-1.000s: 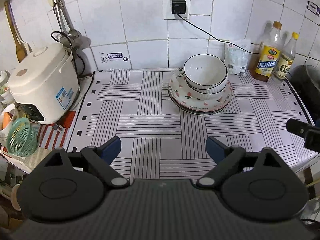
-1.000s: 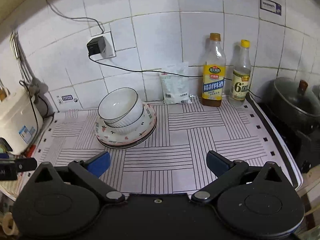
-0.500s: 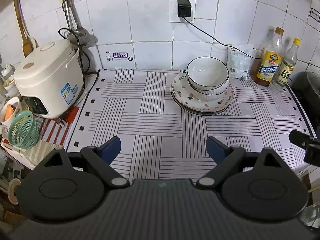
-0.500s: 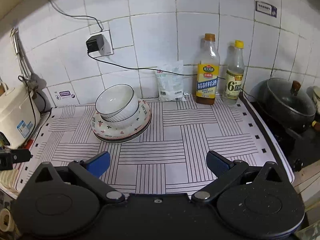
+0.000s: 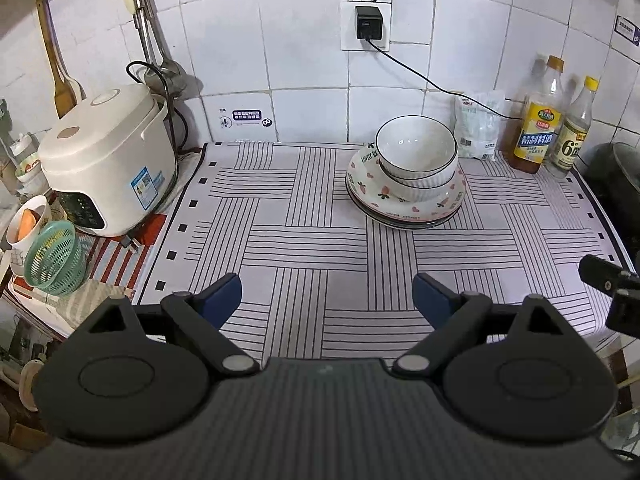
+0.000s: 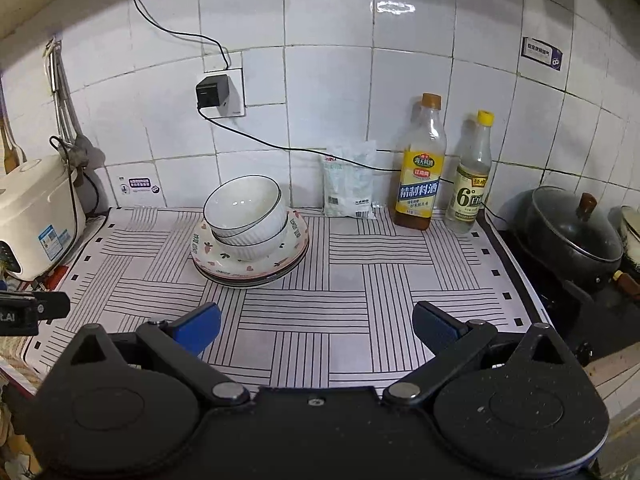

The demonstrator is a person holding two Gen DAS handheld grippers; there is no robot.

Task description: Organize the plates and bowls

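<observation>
Two glossy white ribbed bowls [image 5: 416,160], dark-rimmed and nested, are seen atop a stack of shallow glazed plates [image 5: 404,204] printed with hearts and strawberries, set toward the back of the counter [image 5: 304,240], which is covered by a line-patterned mat. The left gripper [image 5: 327,296] and right gripper [image 6: 316,326] are held spread and empty, well short of the stack. Compared with a second earlier, the right view has shifted, so the stack appears nearer the centre.
</observation>
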